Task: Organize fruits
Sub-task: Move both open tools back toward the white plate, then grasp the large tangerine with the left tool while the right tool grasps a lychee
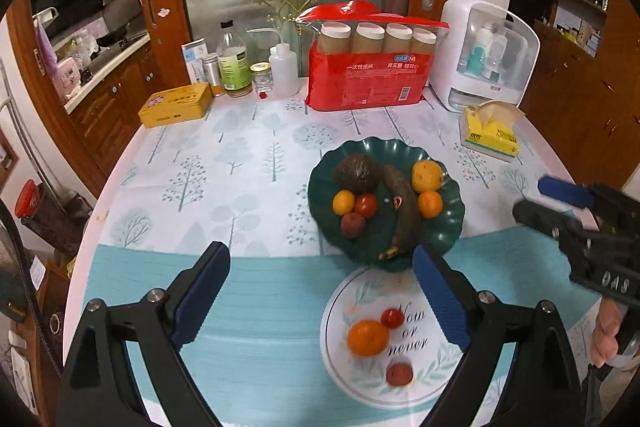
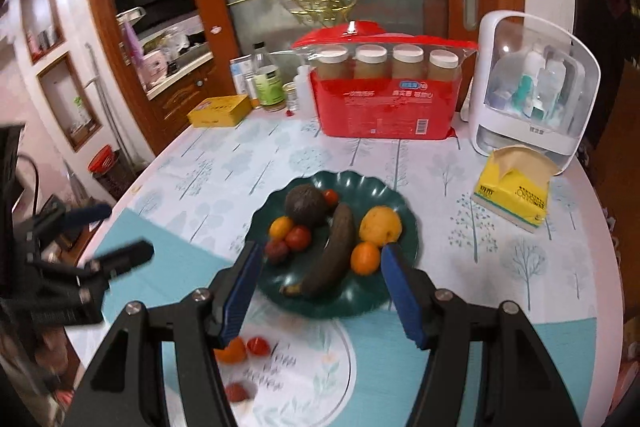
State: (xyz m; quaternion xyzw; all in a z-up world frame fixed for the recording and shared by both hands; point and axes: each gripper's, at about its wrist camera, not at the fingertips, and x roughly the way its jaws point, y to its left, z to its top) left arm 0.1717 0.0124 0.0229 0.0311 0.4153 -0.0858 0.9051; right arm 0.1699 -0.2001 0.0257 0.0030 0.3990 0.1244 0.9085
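Observation:
A dark green scalloped plate [image 1: 448,223] [image 2: 396,199] holds an avocado [image 1: 357,173], a dark overripe banana [image 1: 402,215], a yellow fruit [image 1: 427,176], small oranges [image 1: 430,204], a tomato [image 1: 366,205] and a reddish fruit [image 1: 353,225]. Nearer, a white plate [image 1: 424,379] [image 2: 320,387] holds an orange [image 1: 368,337], a small tomato [image 1: 392,318] and a reddish fruit [image 1: 399,374]. My left gripper [image 1: 320,291] is open and empty above the tablecloth, left of the white plate. My right gripper [image 2: 320,291] is open and empty over the green plate's near edge; it also shows in the left wrist view [image 1: 536,197].
At the back stand a red pack of paper cups [image 1: 372,67], a white dispenser box [image 1: 484,55], bottles and jars [image 1: 234,63] and a yellow tin [image 1: 176,105]. A yellow tissue pack [image 1: 492,133] lies right. The round table edge drops off at left.

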